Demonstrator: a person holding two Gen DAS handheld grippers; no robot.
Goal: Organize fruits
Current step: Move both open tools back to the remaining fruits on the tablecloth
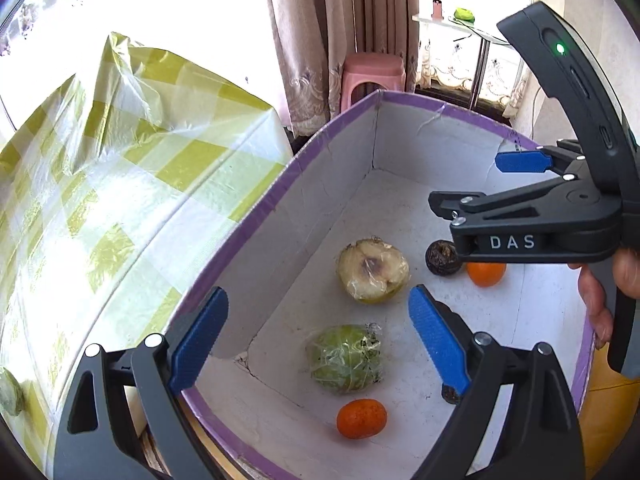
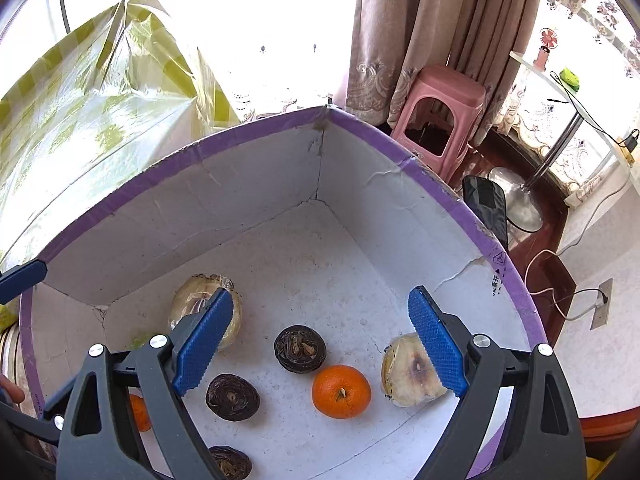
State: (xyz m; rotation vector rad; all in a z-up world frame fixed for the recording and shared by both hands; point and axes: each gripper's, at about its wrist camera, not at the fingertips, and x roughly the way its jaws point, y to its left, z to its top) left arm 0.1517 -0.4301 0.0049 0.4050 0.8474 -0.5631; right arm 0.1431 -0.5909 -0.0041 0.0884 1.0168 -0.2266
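Both tongs [image 1: 318, 336] [image 2: 320, 340] agape, angled down over box [image 2: 256, 184]

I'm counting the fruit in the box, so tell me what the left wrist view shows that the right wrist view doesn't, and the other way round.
Only the left wrist view shows the wrapped green fruit, lying between the open left gripper fingers, and the whole right gripper seen from the side, open and empty.

Only the right wrist view shows a wrapped pale half fruit by the right finger and three dark round fruits, such as the middle one.

Both show the purple-rimmed box, the other pale half fruit and two oranges, including the stemmed one.
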